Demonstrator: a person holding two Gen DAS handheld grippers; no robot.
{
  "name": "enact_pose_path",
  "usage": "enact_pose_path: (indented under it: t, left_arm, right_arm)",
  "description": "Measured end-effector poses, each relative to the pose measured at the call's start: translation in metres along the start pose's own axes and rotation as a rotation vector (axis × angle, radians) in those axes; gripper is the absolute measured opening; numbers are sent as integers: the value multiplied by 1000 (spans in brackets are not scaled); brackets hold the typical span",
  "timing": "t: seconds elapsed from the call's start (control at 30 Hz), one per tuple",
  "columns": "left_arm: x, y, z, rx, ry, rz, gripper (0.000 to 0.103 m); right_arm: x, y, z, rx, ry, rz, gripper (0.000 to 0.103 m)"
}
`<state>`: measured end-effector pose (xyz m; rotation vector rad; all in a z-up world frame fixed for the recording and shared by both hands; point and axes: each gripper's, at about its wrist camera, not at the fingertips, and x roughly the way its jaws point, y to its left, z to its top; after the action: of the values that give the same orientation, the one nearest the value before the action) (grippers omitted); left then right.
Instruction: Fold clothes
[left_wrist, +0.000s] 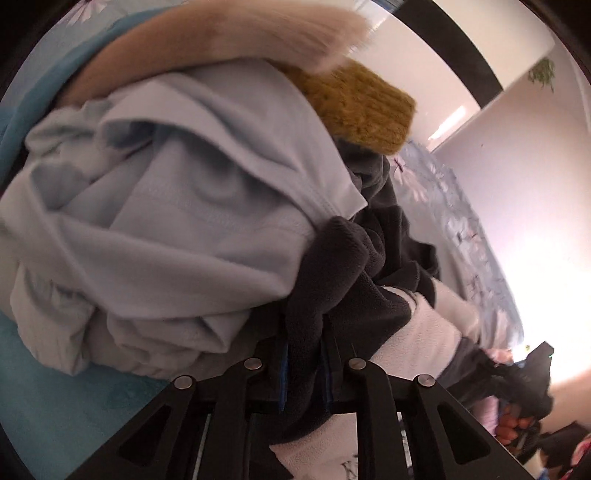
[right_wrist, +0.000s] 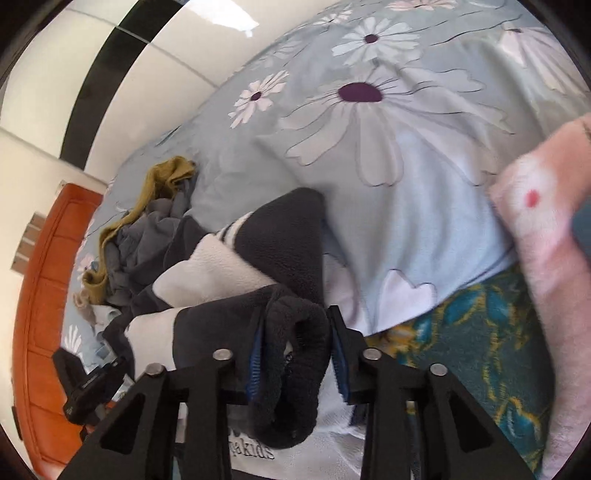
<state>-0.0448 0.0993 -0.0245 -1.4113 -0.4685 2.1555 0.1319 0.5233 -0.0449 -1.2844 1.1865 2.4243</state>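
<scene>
A dark grey and white fleece garment (left_wrist: 343, 280) is stretched between both grippers. My left gripper (left_wrist: 304, 354) is shut on a dark fleece fold of it, right beside a crumpled pale blue garment (left_wrist: 177, 221). My right gripper (right_wrist: 295, 332) is shut on another thick dark fold of the same fleece (right_wrist: 284, 251), above the floral bedsheet (right_wrist: 406, 147). The right gripper also shows far right in the left wrist view (left_wrist: 524, 398). The left gripper shows at lower left in the right wrist view (right_wrist: 88, 384).
A mustard knit garment (left_wrist: 362, 107) and a beige one (left_wrist: 258, 33) lie behind the pale blue one. The clothes pile (right_wrist: 147, 229) sits left on the bed. A pink fluffy blanket (right_wrist: 546, 229) and a teal patterned blanket (right_wrist: 480, 339) lie right. An orange headboard (right_wrist: 44, 295) stands far left.
</scene>
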Motion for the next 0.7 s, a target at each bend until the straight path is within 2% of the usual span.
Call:
enact_pose_path:
  t: [0.03, 0.07, 0.17, 0.23, 0.37, 0.47, 0.53, 0.6, 0.7]
  left_arm:
    - [-6, 5, -4, -27, 8, -14, 27]
    - [-10, 8, -8, -41, 10, -8, 33]
    - [-31, 21, -32, -52, 27, 8, 47]
    - [-43, 34, -58, -44, 76, 27, 53]
    - [-53, 60, -114, -58, 198, 69, 53]
    - [-58, 74, -155, -69, 279, 83, 53]
    - [-61, 77, -179, -84, 319, 83, 53]
    - [-58, 76, -199, -104, 358, 86, 53]
    - [-55, 70, -211, -122, 383, 88, 53]
  right_arm:
    - [-5, 2, -2, -21, -8, -23, 48]
    - [-13, 4, -6, -41, -14, -37, 51]
    - [-39, 2, -30, -89, -1, -42, 53]
    - [-56, -5, -54, -109, 35, -48, 53]
    - [-73, -44, -121, -69, 177, -121, 53]
    - [-83, -76, -163, 19, 239, -136, 53]
    - [-88, -93, -183, 76, 251, -134, 53]
    - [-93, -101, -191, 131, 226, -100, 53]
    - [-95, -106, -197, 193, 223, -67, 53]
